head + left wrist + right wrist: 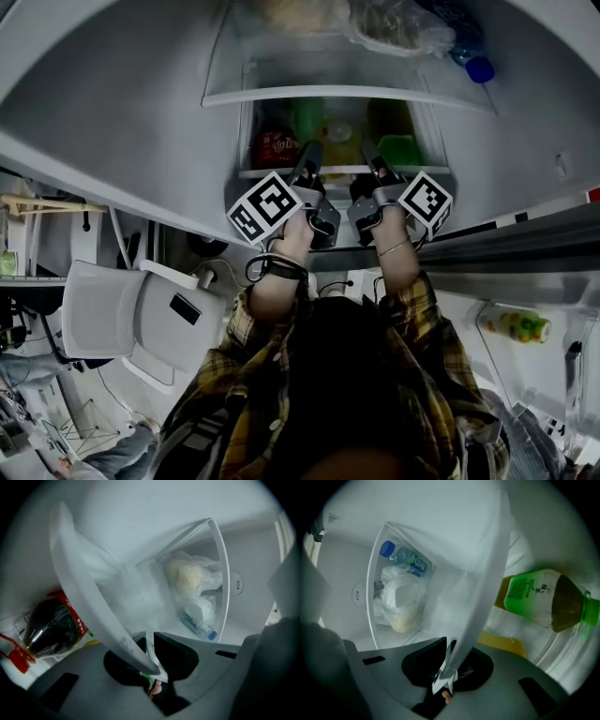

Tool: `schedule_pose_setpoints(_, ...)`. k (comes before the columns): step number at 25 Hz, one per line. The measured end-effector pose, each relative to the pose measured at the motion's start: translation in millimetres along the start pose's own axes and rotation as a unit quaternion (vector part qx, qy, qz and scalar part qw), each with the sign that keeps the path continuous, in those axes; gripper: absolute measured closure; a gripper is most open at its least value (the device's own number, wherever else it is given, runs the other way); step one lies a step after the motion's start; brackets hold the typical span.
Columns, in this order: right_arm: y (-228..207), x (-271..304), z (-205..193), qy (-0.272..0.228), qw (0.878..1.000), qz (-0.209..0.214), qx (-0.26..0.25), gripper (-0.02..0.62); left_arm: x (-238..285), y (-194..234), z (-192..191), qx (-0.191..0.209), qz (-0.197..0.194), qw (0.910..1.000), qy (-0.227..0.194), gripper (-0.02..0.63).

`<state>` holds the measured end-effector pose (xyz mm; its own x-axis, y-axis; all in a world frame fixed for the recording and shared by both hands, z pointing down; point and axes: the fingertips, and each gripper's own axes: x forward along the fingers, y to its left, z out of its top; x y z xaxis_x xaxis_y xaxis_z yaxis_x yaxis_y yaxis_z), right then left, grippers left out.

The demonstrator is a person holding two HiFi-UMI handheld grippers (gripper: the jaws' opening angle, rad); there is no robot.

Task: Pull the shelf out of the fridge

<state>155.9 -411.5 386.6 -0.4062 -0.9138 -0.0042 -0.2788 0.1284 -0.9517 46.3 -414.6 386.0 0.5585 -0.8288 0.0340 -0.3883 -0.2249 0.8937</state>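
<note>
The glass shelf [339,172] with its white front rim sits in the open fridge, under a higher shelf [328,92]. My left gripper [309,157] and right gripper [371,157] reach up side by side to its front edge. In the left gripper view the rim [89,602] runs slantwise between the jaws of the left gripper [147,645], which are shut on it. Likewise the rim [480,602] passes through the right gripper [447,657], clamped. On the shelf lie a dark bottle with a red label [51,630] and a green-labelled tea bottle [543,599].
The higher shelf carries plastic bags of food [394,23] and a blue-capped water bottle [473,56]. A door rack at right holds a yellow-green bottle [514,325]. A white chair [122,319] stands at lower left. The person's arms in plaid sleeves fill the middle.
</note>
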Motion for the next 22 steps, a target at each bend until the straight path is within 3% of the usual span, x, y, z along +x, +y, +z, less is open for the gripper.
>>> schedule_pose_setpoints(22, 13, -60, -31, 0.019, 0.999, 0.024, -0.023, 0.544, -61, -16, -30, 0.003, -0.017, 0.9998, -0.01, 0.543)
